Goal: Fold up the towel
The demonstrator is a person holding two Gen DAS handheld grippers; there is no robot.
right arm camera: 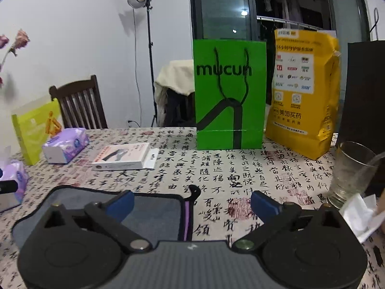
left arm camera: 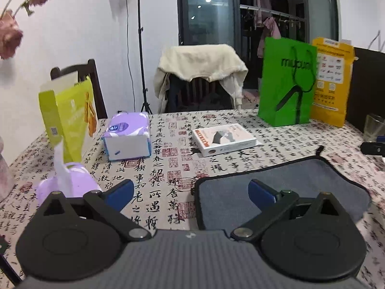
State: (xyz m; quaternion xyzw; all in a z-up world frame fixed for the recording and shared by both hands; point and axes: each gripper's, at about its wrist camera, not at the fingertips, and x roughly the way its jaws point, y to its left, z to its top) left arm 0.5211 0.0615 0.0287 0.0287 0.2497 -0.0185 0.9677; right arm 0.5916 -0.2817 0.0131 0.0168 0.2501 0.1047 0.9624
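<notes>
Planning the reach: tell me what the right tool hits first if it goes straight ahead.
Probably the green bag, standing dead ahead past bare tablecloth; depth is unclear. The open right tool straddles the towel's right edge.

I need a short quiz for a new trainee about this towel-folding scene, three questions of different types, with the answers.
1. True or false: the left hand-held gripper is shut on the grey towel.
2. Which object stands directly beside the green bag? A) yellow bag B) tissue pack C) drinking glass
3. Fill in: the white box lies ___ on the tablecloth.

Key: 1 false, both grippers are open; 2 A; 3 flat.
</notes>
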